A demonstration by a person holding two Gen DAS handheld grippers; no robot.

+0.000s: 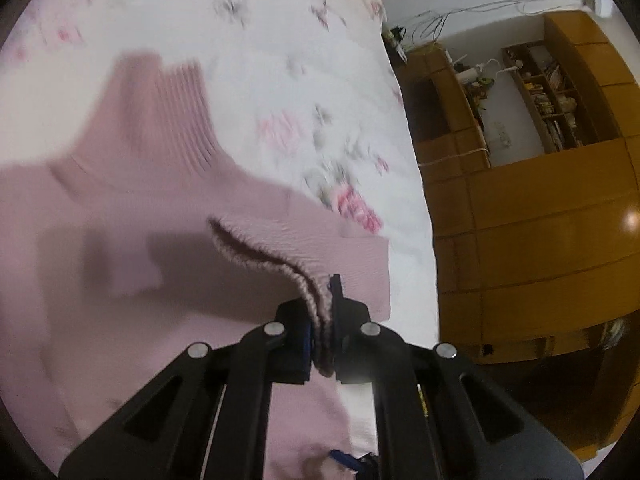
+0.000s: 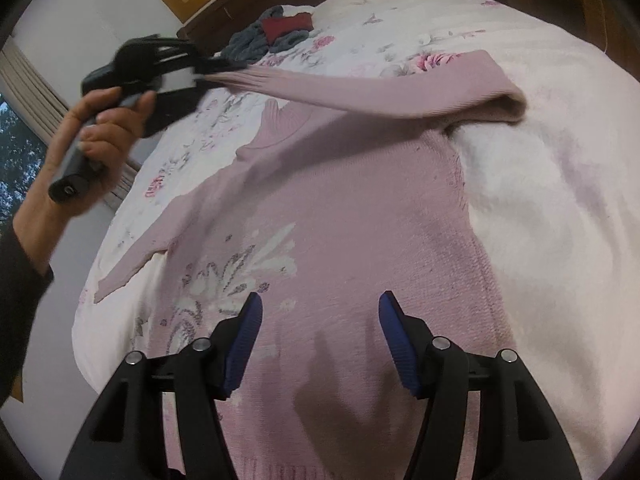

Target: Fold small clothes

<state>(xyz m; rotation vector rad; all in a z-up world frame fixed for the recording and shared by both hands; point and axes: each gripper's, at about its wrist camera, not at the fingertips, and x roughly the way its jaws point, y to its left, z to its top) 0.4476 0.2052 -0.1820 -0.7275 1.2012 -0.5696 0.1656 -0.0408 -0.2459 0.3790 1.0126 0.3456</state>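
Note:
A pink knitted sweater [image 2: 352, 216] with a ribbed roll neck [image 1: 176, 116] and a pale flower pattern lies spread on the bed. My left gripper [image 1: 323, 320] is shut on the cuff of its right sleeve [image 2: 360, 88], holding the sleeve stretched in the air across the chest. In the right wrist view a hand grips that left gripper [image 2: 200, 68] at the upper left. My right gripper [image 2: 320, 320] hovers open above the sweater's lower front, nothing between its blue pads. The other sleeve [image 2: 136, 256] lies flat, pointing left.
The bed carries a white quilt [image 2: 540, 200] with pink flowers. A heap of grey and red clothes [image 2: 272, 36] sits near the headboard. Wooden cabinets and shelves [image 1: 540, 184] stand beyond the bed's right edge. A window [image 2: 16, 152] is on the left wall.

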